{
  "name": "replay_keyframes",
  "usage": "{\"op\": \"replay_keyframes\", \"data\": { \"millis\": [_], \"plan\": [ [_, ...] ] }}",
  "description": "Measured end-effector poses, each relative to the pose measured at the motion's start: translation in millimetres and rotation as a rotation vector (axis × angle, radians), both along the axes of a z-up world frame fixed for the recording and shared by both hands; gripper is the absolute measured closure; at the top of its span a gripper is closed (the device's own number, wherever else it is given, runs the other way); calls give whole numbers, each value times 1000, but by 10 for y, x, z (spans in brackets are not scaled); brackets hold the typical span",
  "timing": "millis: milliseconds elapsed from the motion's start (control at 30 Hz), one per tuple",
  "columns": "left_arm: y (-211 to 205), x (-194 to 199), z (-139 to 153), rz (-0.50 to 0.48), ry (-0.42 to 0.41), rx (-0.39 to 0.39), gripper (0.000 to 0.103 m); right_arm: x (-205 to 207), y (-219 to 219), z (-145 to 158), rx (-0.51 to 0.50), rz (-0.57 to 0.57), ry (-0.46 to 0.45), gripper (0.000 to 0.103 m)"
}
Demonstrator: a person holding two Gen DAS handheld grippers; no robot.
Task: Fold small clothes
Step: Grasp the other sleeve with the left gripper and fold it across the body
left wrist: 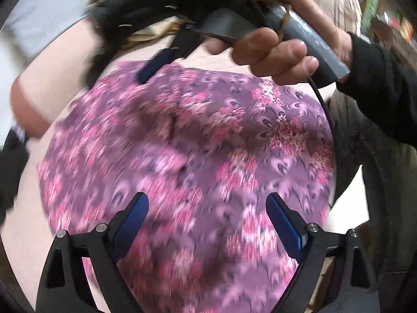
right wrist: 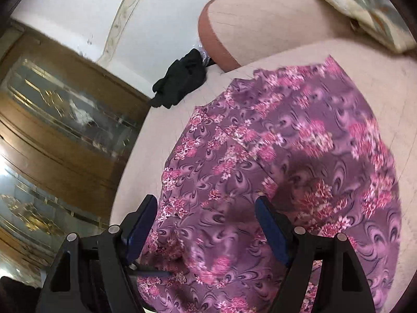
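Surface, pale pink, one, padded and rounded at its far edge; it carries everything listed. Garment, purple with pink floral print, one, lies spread across the middle of the surface, reaching toward its near edge, presumably laid flat as the start of a fold. Dark cloth bundle, one, sits at the far left edge, apart from the garment, likely set aside. Left gripper, one, hangs over the garment with jaws wide apart, holding nothing. Right gripper, one, gripped by a hand, likewise spread wide above the fabric, empty.
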State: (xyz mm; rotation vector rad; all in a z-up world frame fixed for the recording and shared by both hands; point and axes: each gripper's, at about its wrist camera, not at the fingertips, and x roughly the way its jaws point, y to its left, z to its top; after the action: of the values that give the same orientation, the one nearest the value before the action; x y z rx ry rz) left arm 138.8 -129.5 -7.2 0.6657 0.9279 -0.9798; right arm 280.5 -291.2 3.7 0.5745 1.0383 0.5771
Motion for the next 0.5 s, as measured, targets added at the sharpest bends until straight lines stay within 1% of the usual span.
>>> {"op": "replay_keyframes", "data": {
  "millis": [67, 100, 167, 200, 233, 267, 333, 367, 400, 433, 467, 500],
  "plan": [
    [335, 69, 139, 101, 5, -84, 12, 11, 135, 58, -69, 17, 9, 20],
    [525, 126, 196, 157, 29, -143, 12, -7, 274, 92, -126, 42, 13, 20],
    [879, 448, 239, 320, 101, -230, 11, -89, 515, 128, -208, 84, 4, 20],
    [1011, 587, 262, 392, 129, -270, 11, -174, 711, 119, -252, 108, 3, 20],
    [1176, 800, 261, 505, 158, -318, 11, -227, 878, 90, -288, 121, 9, 21],
    [1334, 1002, 227, 638, 166, -353, 11, -279, 1067, 35, -332, 118, 21, 21],
    [1541, 1275, 134, 810, 161, -404, 11, -327, 1292, -88, -376, 101, 47, 23],
    [1599, 1398, 53, 882, 171, -405, 11, -345, 1453, -163, -404, 96, 58, 23],
    [1630, 1457, -3, 922, 180, -401, 11, -351, 1529, -212, -443, 90, 56, 24],
    [1641, 1513, -93, 962, 198, -392, 11, -357, 1636, -278, -529, 75, 48, 24],
    [1622, 1537, -146, 982, 213, -375, 12, -354, 1741, -355, -625, 55, 47, 28],
    [1577, 1563, -187, 984, 221, -360, 12, -352, 1779, -419, -683, 39, 57, 49]
  ]
}}
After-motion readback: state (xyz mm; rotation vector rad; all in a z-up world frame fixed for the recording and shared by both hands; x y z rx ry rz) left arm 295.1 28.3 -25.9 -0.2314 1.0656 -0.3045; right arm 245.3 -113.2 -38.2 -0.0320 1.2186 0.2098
